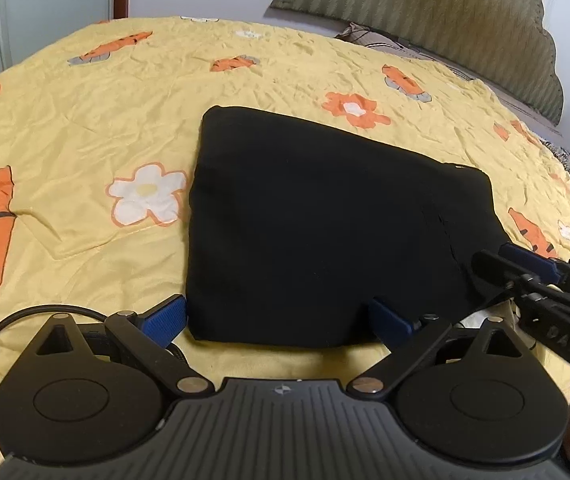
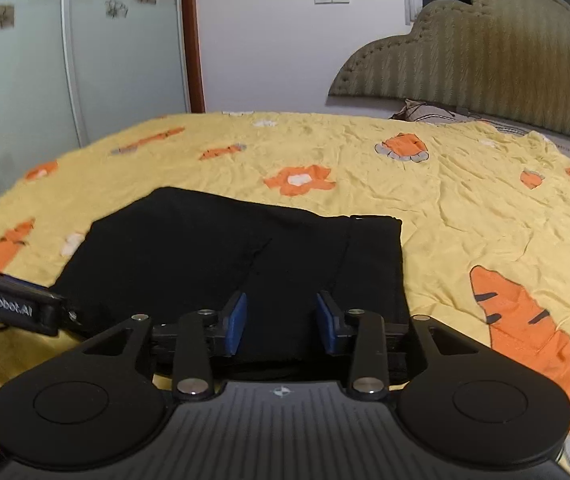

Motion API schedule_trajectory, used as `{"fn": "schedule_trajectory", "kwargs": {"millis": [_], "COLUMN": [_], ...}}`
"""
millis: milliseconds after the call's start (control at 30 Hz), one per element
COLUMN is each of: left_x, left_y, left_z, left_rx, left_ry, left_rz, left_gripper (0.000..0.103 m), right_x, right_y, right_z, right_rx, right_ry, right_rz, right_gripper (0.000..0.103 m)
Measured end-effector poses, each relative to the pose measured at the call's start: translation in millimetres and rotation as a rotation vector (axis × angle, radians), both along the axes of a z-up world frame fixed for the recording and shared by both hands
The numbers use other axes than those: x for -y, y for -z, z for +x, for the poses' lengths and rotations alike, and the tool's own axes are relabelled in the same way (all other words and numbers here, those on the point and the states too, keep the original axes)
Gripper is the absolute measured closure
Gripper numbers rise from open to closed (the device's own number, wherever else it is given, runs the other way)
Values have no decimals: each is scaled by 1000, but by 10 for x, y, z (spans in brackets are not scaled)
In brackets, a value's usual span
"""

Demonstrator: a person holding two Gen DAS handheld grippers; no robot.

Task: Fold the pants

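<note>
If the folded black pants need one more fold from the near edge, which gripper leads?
Probably left. The left gripper is open wide, straddling the near edge of the folded black fabric pants. The right gripper is open narrower at their right corner, over the yellow tiger-print bedsheet.

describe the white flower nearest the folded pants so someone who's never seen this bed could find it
Start at the yellow bedspread that covers the bed, then find the folded black pants lying in its middle. Just beyond their left edge is the white flower: five white petals, pale yellow centre, orange outline, unlike the orange flower past the pants.
</note>
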State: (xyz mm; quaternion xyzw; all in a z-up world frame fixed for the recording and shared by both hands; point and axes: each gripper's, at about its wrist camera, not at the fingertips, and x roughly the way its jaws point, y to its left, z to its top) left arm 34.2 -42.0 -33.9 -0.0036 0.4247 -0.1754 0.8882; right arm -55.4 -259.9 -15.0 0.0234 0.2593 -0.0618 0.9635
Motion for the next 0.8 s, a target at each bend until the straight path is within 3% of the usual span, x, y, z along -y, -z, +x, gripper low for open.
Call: {"fn": "schedule_trajectory", "kwargs": {"millis": [167,200,267,333,400,567,800], "left_x": [65,72,77,90,98,96,12], "left_y": [-64,-90,-147,-203,-248,-294,-251], "left_z": [-104,-129,-196,-254,-300,-350,-339], "left_rx": [43,54,81,106,125,131,111], "left_ry": [-6,-5,-1,-3,-8,-19,-48], "left_rz": [51,54,53,60,71,77,83], "left_gripper": [6,6,5,5,5,5,5], "right_x": [-54,-78,-135,-208,-289,-439,-486], "right_y": [75,42,-35,-123,-208,-344,-259], "right_z": [-30,-59,-145,-227,-270,-370,-375], "right_rx": [-18,-14,11,32,25,45,5], "right_ry": [34,39,51,79,120,169,170], "right_rz": [-30,-29,-30,-51,-76,-100,-26], "right_gripper": [49,36,20,15,3,0,0]}}
